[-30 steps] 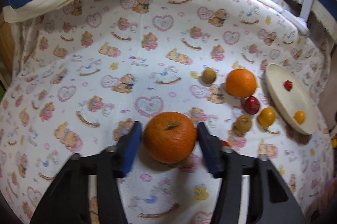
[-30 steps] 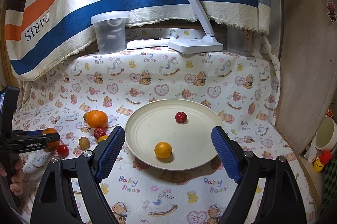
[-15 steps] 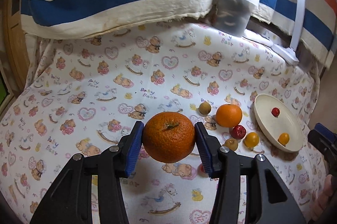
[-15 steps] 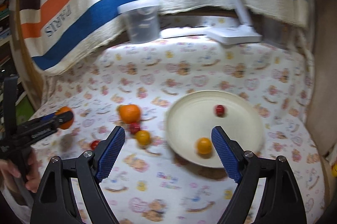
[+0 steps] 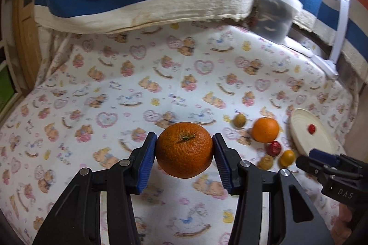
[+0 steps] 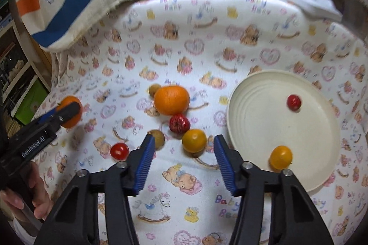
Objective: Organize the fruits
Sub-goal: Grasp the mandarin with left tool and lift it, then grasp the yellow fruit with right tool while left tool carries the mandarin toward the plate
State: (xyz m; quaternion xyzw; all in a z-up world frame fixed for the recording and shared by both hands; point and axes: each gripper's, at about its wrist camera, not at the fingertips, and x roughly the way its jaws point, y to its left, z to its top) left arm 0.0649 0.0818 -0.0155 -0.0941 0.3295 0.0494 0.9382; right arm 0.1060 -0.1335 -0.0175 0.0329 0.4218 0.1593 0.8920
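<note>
I have the mandarin (image 5: 184, 149) clamped between the blue pads of my left gripper (image 5: 184, 153), centre of the left wrist frame, lifted off the bear-print cloth (image 5: 115, 88). My right gripper (image 6: 184, 159) sits at lower centre of the right wrist frame, jaws closing, nothing pressed between them; small yellow fruit (image 6: 194, 140) lies just past the tips. Beyond it a red fruit (image 6: 179, 123), big orange (image 6: 171, 100), brown fruit (image 6: 157, 138) beside the left pad, cherry tomato (image 6: 119, 151) lower left. Cream plate (image 6: 253, 130) at right holds one red (image 6: 293, 102), one yellow (image 6: 280, 157)
</note>
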